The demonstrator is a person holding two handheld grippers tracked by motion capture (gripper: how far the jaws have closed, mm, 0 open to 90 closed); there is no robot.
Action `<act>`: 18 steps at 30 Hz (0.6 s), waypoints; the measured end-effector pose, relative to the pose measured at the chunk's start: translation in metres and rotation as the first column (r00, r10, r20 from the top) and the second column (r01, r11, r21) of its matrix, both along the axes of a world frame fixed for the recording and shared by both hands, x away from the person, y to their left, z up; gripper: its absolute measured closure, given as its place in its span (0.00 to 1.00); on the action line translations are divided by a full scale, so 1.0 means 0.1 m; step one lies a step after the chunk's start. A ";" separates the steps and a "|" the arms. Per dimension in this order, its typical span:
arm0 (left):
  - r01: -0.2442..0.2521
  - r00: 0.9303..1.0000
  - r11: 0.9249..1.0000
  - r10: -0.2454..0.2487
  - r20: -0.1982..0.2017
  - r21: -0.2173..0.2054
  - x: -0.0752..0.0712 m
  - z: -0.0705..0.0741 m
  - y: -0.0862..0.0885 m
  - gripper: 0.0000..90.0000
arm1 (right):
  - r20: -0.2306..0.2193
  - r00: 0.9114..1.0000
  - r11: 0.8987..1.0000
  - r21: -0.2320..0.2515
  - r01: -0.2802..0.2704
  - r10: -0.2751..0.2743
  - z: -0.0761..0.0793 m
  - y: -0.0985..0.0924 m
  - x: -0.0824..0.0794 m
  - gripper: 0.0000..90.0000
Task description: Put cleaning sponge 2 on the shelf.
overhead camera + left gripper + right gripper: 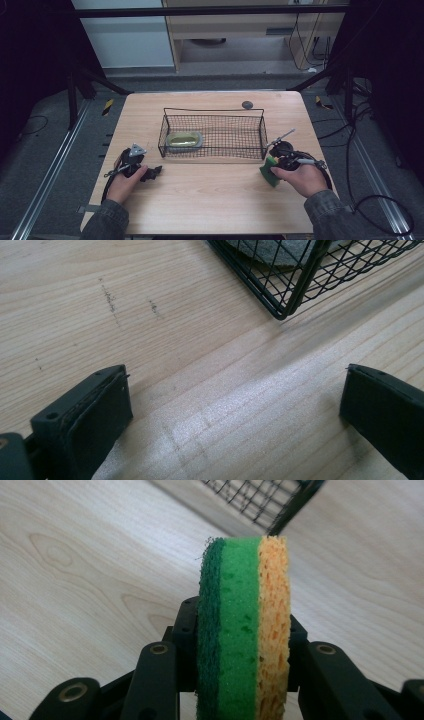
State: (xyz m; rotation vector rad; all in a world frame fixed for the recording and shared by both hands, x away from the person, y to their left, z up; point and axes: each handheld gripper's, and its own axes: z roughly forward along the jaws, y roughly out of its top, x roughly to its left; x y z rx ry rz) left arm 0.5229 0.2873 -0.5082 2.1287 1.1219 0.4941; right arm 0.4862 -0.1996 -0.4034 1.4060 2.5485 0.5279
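- Right gripper [272, 167], lower right of the high view: jaws clamped on the sponge [243, 630], held on edge, green layers one side, yellow the other.
- Sponge sits just off the wire basket's [262, 131] near right corner, above bare bench [215, 195].
- Left gripper [235, 405], lower left: jaws wide, nothing between them, basket corner ahead.
- Grey-rimmed dish [184, 139] lies in the basket's left end.

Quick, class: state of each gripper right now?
Left gripper: open, holding nothing.
Right gripper: closed on the sponge.
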 end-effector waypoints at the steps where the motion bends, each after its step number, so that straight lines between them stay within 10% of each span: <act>1: 0.000 1.000 1.000 0.000 0.000 0.000 0.00 0.00 0.00 0.00 | 0.009 1.000 1.000 0.006 0.006 -0.006 0.04 -0.03 0.00 0.71; 18: 0.000 1.000 1.000 0.000 0.000 0.000 0.00 0.00 0.00 0.00 | 0.146 0.989 0.999 -0.024 0.037 -0.033 0.53 -0.36 0.24 0.71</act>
